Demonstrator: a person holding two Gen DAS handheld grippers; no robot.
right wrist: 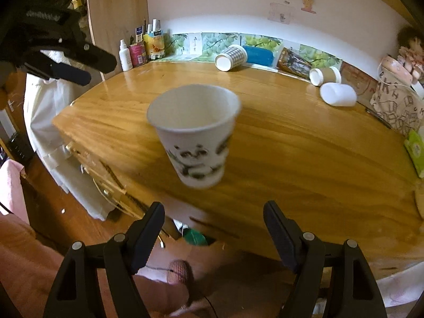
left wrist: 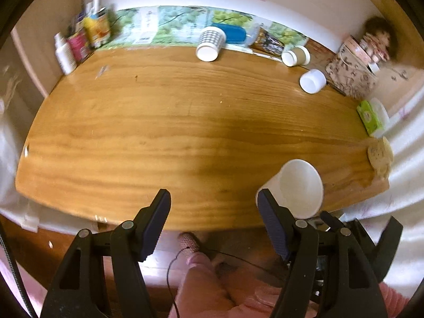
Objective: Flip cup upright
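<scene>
A white paper cup with a panda print [right wrist: 196, 135] stands upright near the front edge of the wooden table [right wrist: 304, 159], mouth up. It also shows in the left wrist view [left wrist: 296, 188], just right of my left gripper's right finger. My right gripper [right wrist: 214, 228] is open and empty, below and in front of the cup, apart from it. My left gripper [left wrist: 213, 212] is open and empty over the table's front edge; it also shows at the upper left of the right wrist view [right wrist: 79, 66].
Three cups lie on their sides at the back: a checked one [right wrist: 230, 57], a brown-sleeved one [right wrist: 324, 75], a plain white one [right wrist: 338, 94]. Bottles and cartons [right wrist: 137, 50] stand back left. A patterned bag [right wrist: 394, 106] and green pack [right wrist: 416, 148] sit at right.
</scene>
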